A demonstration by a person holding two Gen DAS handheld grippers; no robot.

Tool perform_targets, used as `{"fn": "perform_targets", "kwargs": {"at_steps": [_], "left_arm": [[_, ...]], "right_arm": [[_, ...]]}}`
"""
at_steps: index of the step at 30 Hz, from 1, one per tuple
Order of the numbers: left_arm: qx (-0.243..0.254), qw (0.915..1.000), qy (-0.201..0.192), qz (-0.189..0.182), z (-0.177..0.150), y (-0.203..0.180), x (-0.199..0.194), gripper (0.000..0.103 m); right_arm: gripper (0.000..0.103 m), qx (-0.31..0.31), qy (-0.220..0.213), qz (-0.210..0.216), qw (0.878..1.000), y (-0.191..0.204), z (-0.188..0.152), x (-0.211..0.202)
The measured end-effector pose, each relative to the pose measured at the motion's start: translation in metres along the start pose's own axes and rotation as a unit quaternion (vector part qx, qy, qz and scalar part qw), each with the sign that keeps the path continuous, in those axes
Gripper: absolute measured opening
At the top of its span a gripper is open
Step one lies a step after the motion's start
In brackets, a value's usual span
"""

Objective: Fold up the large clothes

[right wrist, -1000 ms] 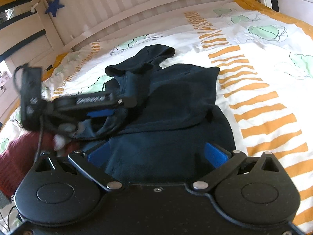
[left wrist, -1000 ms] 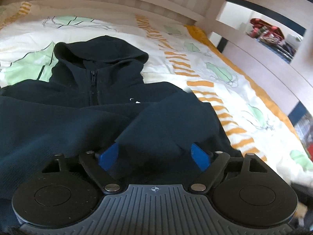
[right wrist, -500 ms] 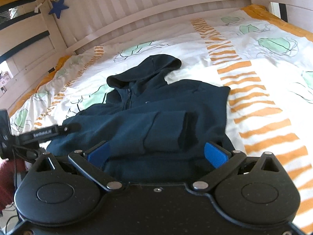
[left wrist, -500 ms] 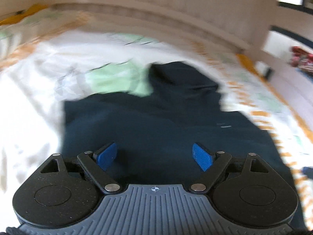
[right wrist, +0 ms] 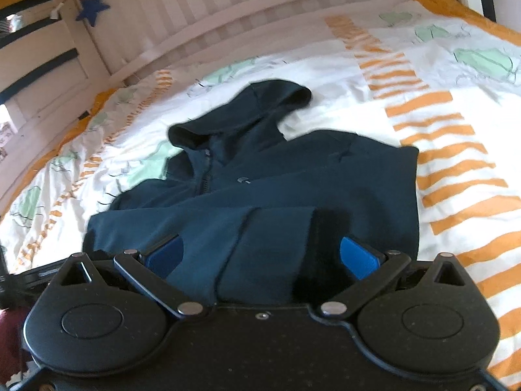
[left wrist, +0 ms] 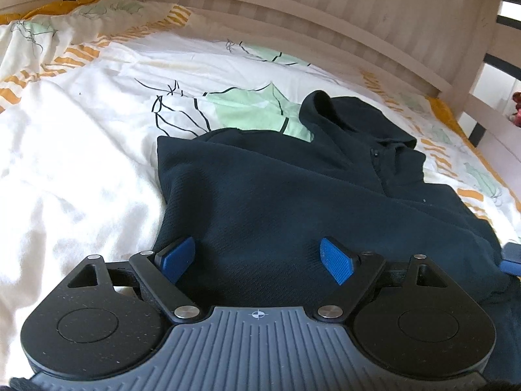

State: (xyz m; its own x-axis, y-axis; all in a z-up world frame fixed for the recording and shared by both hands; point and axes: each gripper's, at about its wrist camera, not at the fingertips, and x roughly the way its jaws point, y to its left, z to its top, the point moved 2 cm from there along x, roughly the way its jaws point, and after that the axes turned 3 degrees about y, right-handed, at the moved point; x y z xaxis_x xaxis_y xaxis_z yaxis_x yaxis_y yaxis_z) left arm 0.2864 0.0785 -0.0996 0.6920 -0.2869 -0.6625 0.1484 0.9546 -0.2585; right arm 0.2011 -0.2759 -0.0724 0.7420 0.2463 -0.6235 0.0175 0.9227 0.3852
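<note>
A dark navy zip hoodie [left wrist: 293, 195] lies face up on the bed, hood toward the headboard, with both sleeves folded across its front. It also shows in the right wrist view [right wrist: 276, 189], where one folded sleeve [right wrist: 270, 247] lies across the lower body. My left gripper [left wrist: 257, 257] is open and empty, low over the hoodie's lower left part near its left edge. My right gripper [right wrist: 260, 257] is open and empty, low over the folded sleeve near the hem. A blue tip of the right gripper shows at the left wrist view's right edge [left wrist: 513, 257].
The hoodie rests on a white duvet [left wrist: 81, 163] with green leaf shapes and orange stripes [right wrist: 456, 163]. A slatted wooden headboard [left wrist: 293, 9] and side rails [right wrist: 49, 75] bound the bed. A blue star [right wrist: 92, 8] hangs on the rail.
My left gripper has swung from the hoodie's right side over to its left edge. The right gripper has moved slightly closer and lower. The sleeves now lie folded flat across the front.
</note>
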Motion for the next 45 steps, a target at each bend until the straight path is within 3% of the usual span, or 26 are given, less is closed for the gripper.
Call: {"fn": "perform_targets", "kwargs": {"at_steps": [4, 8, 10, 11, 12, 15, 17, 20, 26, 29, 32, 34, 36, 39, 43, 45], "left_arm": [[0.003, 0.9999, -0.016, 0.004, -0.003, 0.000, -0.011, 0.084], [0.006, 0.9995, -0.029, 0.011, -0.002, 0.001, -0.023, 0.085], [0.012, 0.9991, -0.036, 0.017, 0.000, 0.001, -0.030, 0.085], [0.014, 0.9989, -0.039, 0.019, 0.001, 0.001, -0.033, 0.085], [0.018, 0.9987, -0.042, 0.021, 0.004, 0.000, -0.036, 0.085], [0.033, 0.9977, -0.052, 0.030, 0.013, -0.007, -0.042, 0.085], [0.046, 0.9969, -0.056, 0.032, 0.019, -0.014, -0.044, 0.085], [0.068, 0.9954, -0.051, 0.044, 0.025, -0.026, -0.038, 0.085], [0.078, 0.9919, -0.019, 0.099, 0.018, -0.023, -0.010, 0.085], [0.065, 0.9896, 0.001, 0.128, 0.010, -0.006, 0.002, 0.086], [0.011, 0.9933, 0.002, 0.115, 0.005, 0.021, 0.003, 0.096], [-0.007, 0.9935, 0.004, 0.113, 0.005, 0.030, 0.000, 0.096], [0.001, 0.9935, 0.006, 0.114, 0.007, 0.029, -0.002, 0.096], [0.004, 0.9933, 0.003, 0.115, 0.009, 0.025, -0.012, 0.095], [0.004, 0.9962, -0.011, 0.086, 0.011, 0.012, -0.032, 0.095], [0.015, 0.9968, -0.012, 0.077, 0.010, 0.005, -0.042, 0.096]], "right_arm": [[0.100, 0.019, 0.010, 0.006, 1.000, -0.006, -0.001, 0.011], [0.075, 0.005, 0.017, 0.001, 1.000, 0.000, 0.000, 0.019], [0.057, -0.004, 0.024, -0.008, 1.000, 0.005, 0.001, 0.023], [0.035, -0.007, 0.027, -0.011, 1.000, 0.008, 0.002, 0.024], [0.025, -0.014, 0.025, -0.010, 1.000, 0.013, 0.003, 0.022], [0.021, -0.069, -0.004, 0.011, 0.998, 0.040, 0.014, 0.003], [0.021, -0.087, -0.035, 0.028, 0.995, 0.052, 0.023, -0.018], [0.021, -0.083, -0.066, 0.008, 0.994, 0.047, 0.037, -0.036], [0.028, -0.060, -0.012, -0.067, 0.996, 0.007, 0.029, -0.005], [0.046, -0.068, 0.009, -0.098, 0.993, -0.001, 0.014, 0.008], [0.051, -0.079, 0.006, -0.115, 0.990, -0.006, 0.001, 0.013], [0.058, -0.094, 0.000, -0.126, 0.988, -0.008, -0.005, 0.010], [0.068, -0.107, -0.006, -0.143, 0.984, -0.009, -0.007, 0.009], [0.074, -0.100, -0.008, -0.141, 0.985, -0.012, -0.005, 0.004], [0.079, -0.096, -0.023, -0.144, 0.985, -0.008, -0.002, -0.012], [0.086, -0.087, -0.029, -0.131, 0.987, -0.007, -0.002, -0.022]]}}
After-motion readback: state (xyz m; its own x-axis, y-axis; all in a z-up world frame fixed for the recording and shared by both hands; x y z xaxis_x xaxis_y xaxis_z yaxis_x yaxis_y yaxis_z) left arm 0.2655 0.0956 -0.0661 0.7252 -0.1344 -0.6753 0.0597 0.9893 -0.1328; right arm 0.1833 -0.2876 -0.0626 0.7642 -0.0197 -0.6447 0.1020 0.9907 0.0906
